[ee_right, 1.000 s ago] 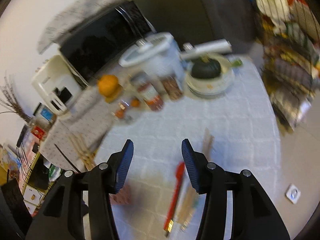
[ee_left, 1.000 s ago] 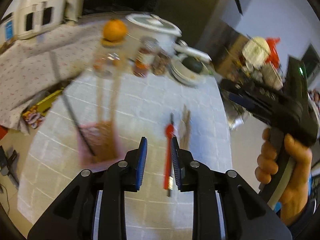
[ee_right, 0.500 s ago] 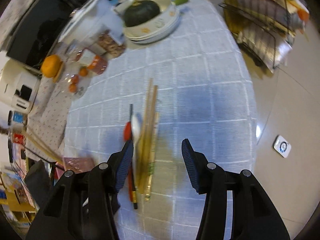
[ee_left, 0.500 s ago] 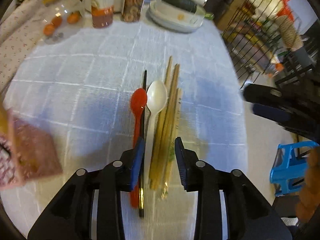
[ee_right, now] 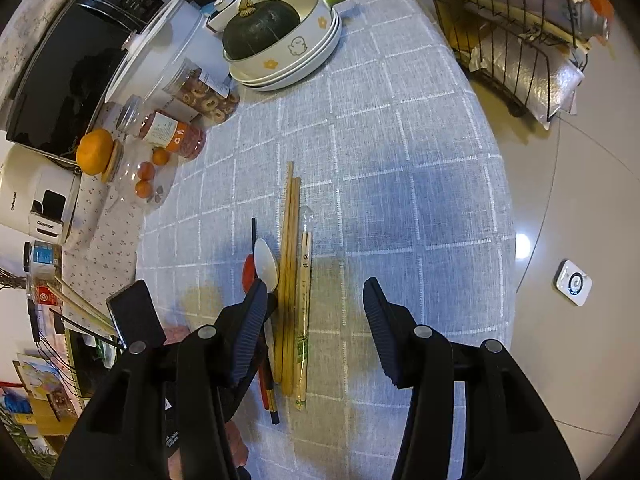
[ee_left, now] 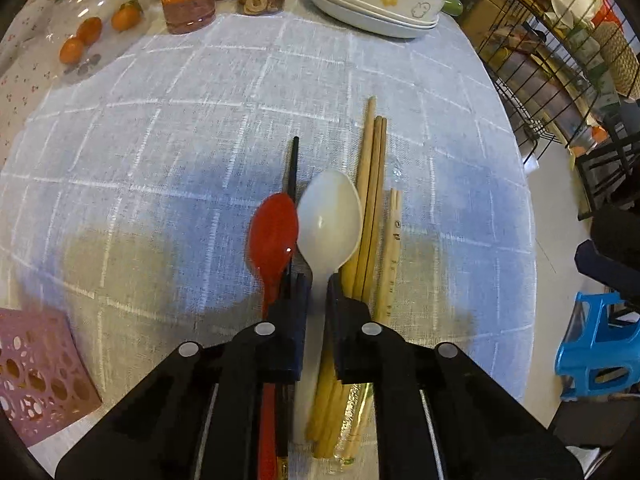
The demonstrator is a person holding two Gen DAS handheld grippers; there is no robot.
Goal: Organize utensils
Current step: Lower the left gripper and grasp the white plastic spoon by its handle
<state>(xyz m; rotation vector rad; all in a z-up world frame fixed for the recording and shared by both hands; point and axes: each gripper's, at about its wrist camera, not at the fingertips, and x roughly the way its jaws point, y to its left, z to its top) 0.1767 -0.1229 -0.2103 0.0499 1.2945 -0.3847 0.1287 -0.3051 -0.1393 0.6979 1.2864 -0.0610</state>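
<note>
A white spoon, a red spoon, a black chopstick, bare wooden chopsticks and a wrapped pair lie side by side on the checked tablecloth. My left gripper is down on the cloth, its jaws closed narrowly on the white spoon's handle. The same row shows in the right wrist view: white spoon, wooden chopsticks. My right gripper is open and empty above them.
A pink perforated holder stands at the left. Stacked plates with a dark squash, jars, oranges and a rice cooker sit at the back. A wire rack and a blue stool stand off the table's right edge.
My left gripper has dropped from above the table onto the utensil row and closed on the white spoon's handle. My right gripper has swung to look down on the row, still open.
</note>
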